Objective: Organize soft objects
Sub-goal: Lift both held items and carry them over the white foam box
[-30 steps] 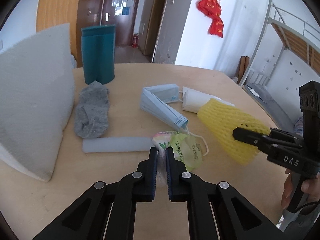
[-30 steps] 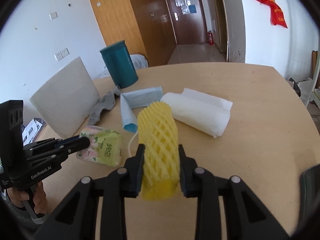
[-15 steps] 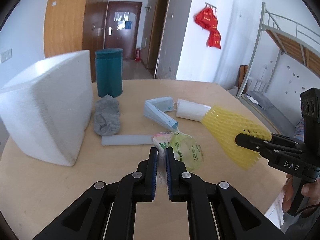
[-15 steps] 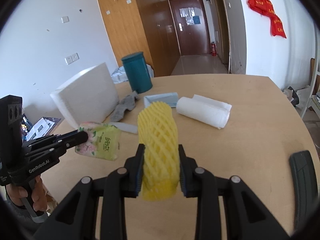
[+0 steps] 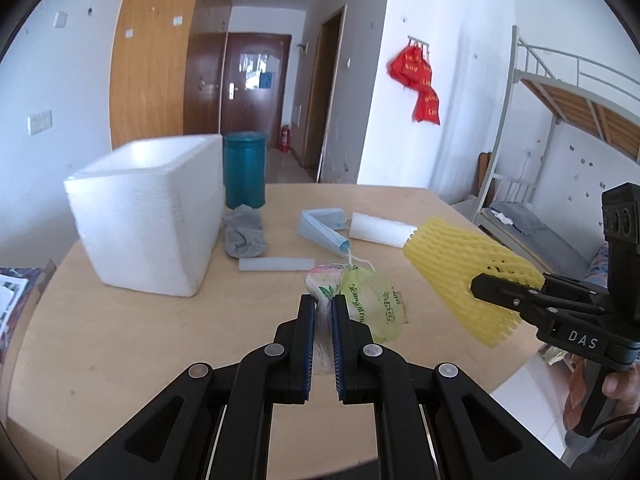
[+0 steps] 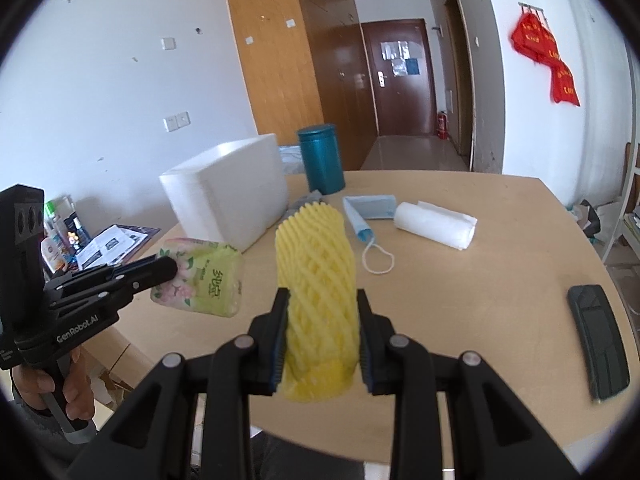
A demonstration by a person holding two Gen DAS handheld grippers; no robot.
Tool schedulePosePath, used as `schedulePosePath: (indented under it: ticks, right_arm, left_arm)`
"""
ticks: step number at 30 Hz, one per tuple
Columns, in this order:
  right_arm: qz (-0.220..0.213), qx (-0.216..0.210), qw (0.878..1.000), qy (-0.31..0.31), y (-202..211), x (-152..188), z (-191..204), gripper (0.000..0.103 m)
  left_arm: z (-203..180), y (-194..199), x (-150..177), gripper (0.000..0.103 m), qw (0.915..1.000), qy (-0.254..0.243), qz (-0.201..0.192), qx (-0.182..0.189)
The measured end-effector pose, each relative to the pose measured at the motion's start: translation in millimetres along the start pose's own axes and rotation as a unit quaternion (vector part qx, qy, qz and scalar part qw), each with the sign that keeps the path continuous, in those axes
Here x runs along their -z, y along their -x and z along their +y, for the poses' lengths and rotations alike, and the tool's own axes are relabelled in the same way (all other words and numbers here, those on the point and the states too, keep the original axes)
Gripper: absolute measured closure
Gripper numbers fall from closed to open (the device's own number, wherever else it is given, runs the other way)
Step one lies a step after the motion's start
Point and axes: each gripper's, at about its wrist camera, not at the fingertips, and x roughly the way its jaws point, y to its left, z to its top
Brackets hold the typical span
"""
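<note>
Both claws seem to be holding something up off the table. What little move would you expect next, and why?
Probably carrying both toward the white foam box to drop them in. The left claw pinches the tissue pack by its wrapper and the right claw grips the yellow foam net, both lifted clear, and that open-topped box looks like the only container for soft things.

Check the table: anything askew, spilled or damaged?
Nothing spilled or damaged. Only oddity: one face mask ear loop trails loose across the table. The grey sock lies crumpled beside the foam box.
</note>
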Motion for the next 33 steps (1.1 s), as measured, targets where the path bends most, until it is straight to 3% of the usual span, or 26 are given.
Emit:
schedulePosePath:
  ticks: [15,21,33]
  right_arm:
    - [-0.056,-0.056,0.995,0.061,58.6,21.1,80.2,0.069]
    - [-0.063,-0.075,0.992,0.079,55.3,16.5,101.6,0.069]
    - [-0.054,-0.091,0.989,0.099,27.0,9.1,133.7,0.069]
  left_arm:
    - [8.2,104.6,34.5,0.094,0.9968,0.011,-0.064,-0.047]
    - [22.1,134.4,38.9,0.094,0.9934,0.015,-0.088,-0.072]
    - [53.4,152.6,50.5,0.094,0.9887,0.030,-0.105,-0.102]
